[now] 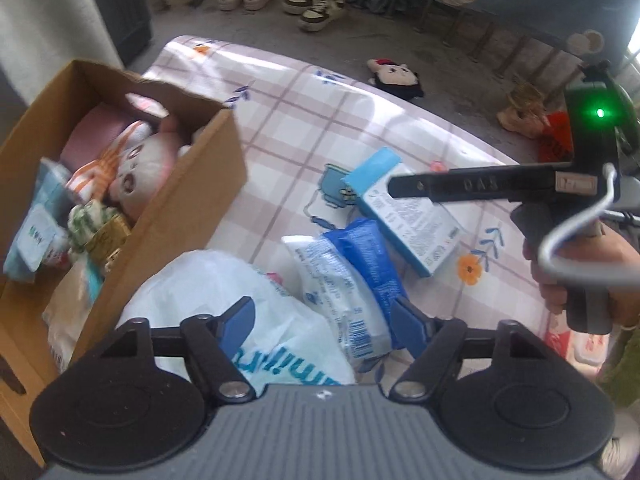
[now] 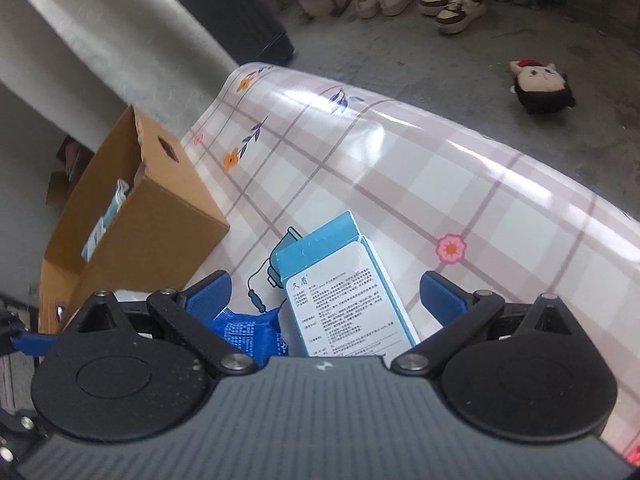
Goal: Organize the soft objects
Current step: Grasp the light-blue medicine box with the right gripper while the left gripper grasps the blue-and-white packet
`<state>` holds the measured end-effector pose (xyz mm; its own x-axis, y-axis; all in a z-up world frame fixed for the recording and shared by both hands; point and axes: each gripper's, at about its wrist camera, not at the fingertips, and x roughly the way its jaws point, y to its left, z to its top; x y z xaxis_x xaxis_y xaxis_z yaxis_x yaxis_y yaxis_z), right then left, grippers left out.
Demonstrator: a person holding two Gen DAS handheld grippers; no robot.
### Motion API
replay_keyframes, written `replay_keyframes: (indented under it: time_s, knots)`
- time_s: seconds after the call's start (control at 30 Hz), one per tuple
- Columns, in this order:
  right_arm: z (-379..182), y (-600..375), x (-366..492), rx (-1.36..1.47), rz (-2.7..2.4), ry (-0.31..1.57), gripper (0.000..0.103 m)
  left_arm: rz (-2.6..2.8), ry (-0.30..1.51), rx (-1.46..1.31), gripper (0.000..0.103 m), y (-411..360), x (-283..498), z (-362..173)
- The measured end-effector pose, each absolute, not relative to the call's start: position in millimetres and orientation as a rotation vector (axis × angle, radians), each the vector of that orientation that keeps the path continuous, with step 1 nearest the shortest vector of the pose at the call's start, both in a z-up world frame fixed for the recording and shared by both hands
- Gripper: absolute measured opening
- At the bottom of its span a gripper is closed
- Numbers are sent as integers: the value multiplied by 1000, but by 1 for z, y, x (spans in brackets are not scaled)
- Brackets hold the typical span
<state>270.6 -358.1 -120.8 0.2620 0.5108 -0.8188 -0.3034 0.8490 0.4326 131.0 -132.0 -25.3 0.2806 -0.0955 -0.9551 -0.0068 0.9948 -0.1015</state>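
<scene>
Black tongs [image 2: 324,294] with blue ribbed pads [image 2: 210,294], silver screws.

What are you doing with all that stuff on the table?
A person with a gripper in each hand is tidying soft things into a cardboard box, which already holds a plush doll and some packets. The left gripper is open over a white plastic bag and a blue-and-white soft pack. The right gripper is open above a light blue carton, not touching it. Another plush doll lies on the floor.
</scene>
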Motion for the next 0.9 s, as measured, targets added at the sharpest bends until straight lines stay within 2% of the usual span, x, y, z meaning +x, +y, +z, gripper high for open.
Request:
replay_keyframes:
  time_s: [0.07,0.23,0.47,0.57,0.67,0.9]
  knots:
    - [-129,-350,273,127,619,1189,99,-15,1276,-101,67,-124,128,-23]
    - [-142,-339,274,-5,722,1209,94,83,1233,-120,67,-104,123,-11]
    - [-149,-333,260,-169,771,1183,72,129,1213,-127,67,-96,138,-3]
    - [-148,-345,253,-153,748,1203,71,67,1224,-137,70,-107,150,-4]
    - [-147,-363,237,-124,692,1225,71,-51,1277,-136,80,-126,166,-15]
    - [-145,-402,170,-34,531,1287,71,-160,1473,40,85,-183,203,-71]
